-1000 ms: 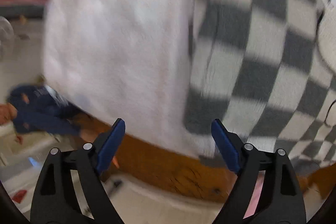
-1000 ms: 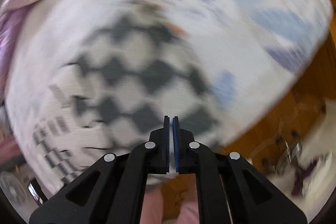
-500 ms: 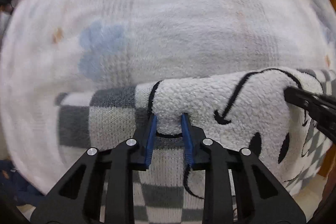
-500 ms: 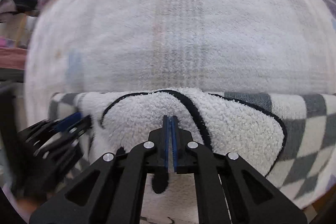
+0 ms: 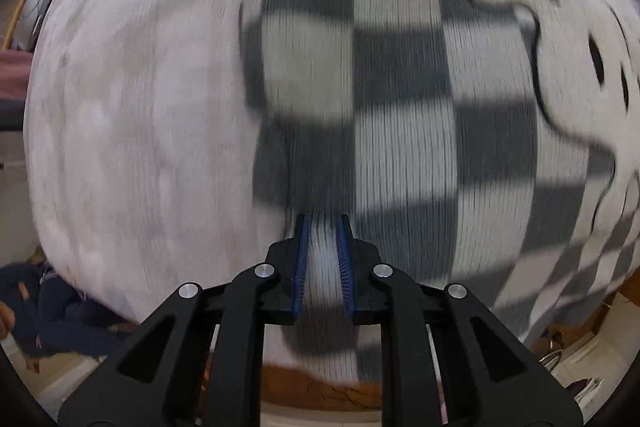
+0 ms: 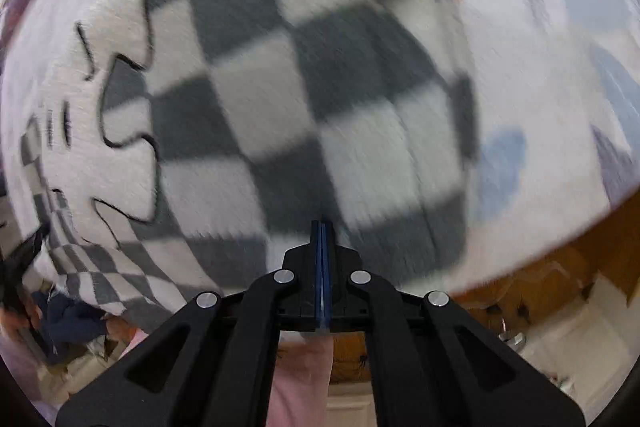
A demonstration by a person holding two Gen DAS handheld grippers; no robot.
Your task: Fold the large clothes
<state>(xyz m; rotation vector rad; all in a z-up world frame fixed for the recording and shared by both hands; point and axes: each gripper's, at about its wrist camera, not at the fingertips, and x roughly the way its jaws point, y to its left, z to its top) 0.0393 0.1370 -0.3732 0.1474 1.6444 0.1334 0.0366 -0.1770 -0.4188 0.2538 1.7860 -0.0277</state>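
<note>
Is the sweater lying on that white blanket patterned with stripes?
No, the sweater shows a grey and white checkerboard pattern with a fluffy white patch outlined in black.

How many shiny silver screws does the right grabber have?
4 screws on the right gripper, shut on the checkered sweater: far left, inner left, inner right, far right. More may hide underneath.

Left gripper closing on fabric; right gripper fully closed, both pointing down.
</note>
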